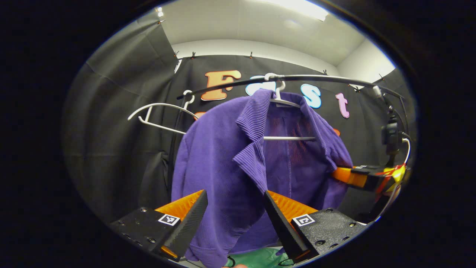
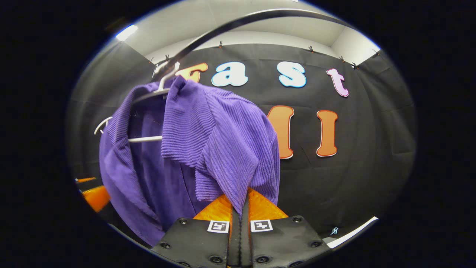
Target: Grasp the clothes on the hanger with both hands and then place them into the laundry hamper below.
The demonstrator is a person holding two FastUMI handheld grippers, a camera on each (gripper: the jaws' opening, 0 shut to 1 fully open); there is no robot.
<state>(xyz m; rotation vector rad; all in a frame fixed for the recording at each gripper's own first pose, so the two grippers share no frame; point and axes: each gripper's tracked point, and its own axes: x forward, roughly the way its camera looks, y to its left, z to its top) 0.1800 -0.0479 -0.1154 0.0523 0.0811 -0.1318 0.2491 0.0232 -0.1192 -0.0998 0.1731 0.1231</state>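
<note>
- left gripper [image 1: 235, 208]: two black textured finger blocks, wedge-shaped, round screws set into tops
- each block has a small square black-and-white fiducial marker near inner edge
- right gripper [image 2: 240, 208]: same black blocks, screw heads along the edges, two square markers side by side
- in left gripper view, right gripper body [image 1: 366, 178] has striped bands, thin white cable behind it

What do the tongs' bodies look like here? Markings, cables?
Left tongs: two black plastic blocks with visible screws, each carrying a small square black-and-white marker tag, tapering to wedge-shaped fingers. Right tongs: same black screwed blocks, one square tag per side. In the left gripper view the right tongs' body appears at the far right, with black, white and red cables running beside it.
</note>
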